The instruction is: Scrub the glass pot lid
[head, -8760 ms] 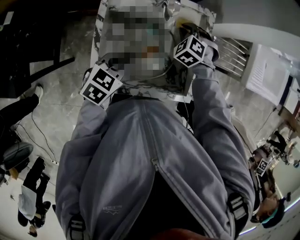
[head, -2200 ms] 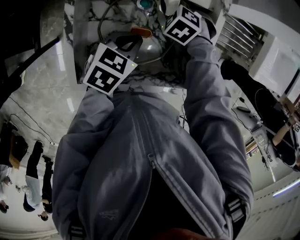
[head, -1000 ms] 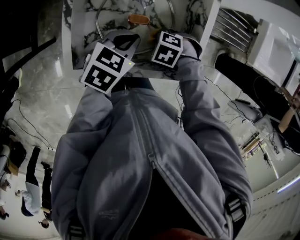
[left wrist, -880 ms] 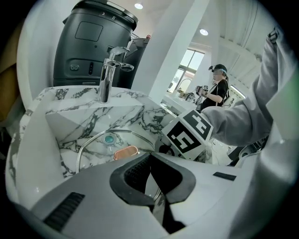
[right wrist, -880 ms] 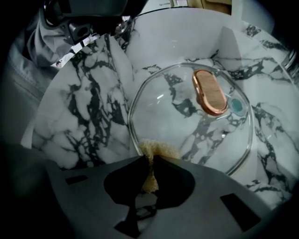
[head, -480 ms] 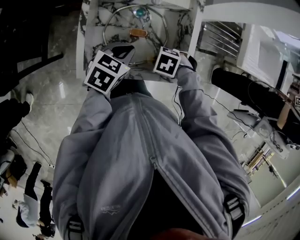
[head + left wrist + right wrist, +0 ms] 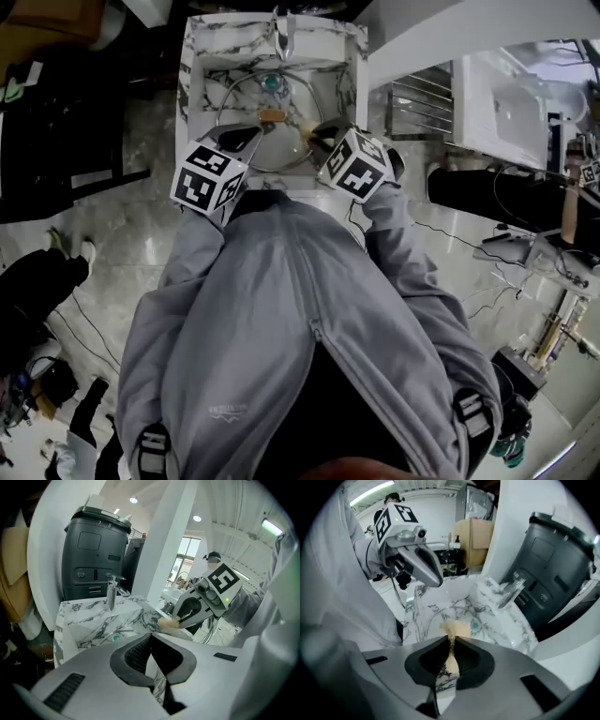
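Glass pot lid lies in the sink since I lifted off, left tool clenched empty, right tool gripping the sponge, so scrubbing seems done.

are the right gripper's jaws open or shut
Shut: the right gripper pinches a tan sponge tight between its jaws.

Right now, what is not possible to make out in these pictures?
- Lid: small in the head view; whether it rests in the sink or is lifted, I cannot tell.
- Left tongs: shut, but whether they pinch the clear lid's edge is unclear in their own view.
- Scrubber: gripped by the right tongs, whose pads hide its lower part.
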